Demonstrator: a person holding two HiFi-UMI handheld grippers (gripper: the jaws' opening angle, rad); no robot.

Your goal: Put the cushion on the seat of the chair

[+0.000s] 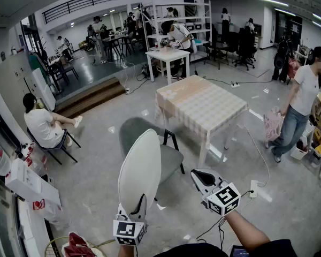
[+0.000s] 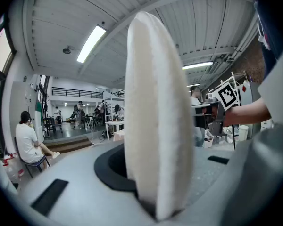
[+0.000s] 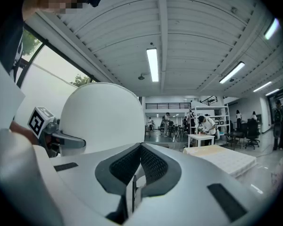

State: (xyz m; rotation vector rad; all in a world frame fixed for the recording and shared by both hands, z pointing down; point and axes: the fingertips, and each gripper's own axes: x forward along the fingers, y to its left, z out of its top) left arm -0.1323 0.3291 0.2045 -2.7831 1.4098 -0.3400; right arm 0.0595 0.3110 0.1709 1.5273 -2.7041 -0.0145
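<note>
My left gripper (image 1: 139, 206) pinches the one white cushion (image 1: 140, 170) by its bottom edge, upright over the single grey chair (image 1: 170, 155), while my right gripper (image 1: 199, 176) hangs beside it, jaws pressed together, empty.

The white oval cushion (image 1: 139, 171) stands upright on its edge, its lower rim pinched in the left gripper (image 1: 139, 206). The chair (image 1: 170, 157), grey-seated with dark legs, stands on the floor at the cushion's 12 o'clock, partly hidden behind it.
</note>
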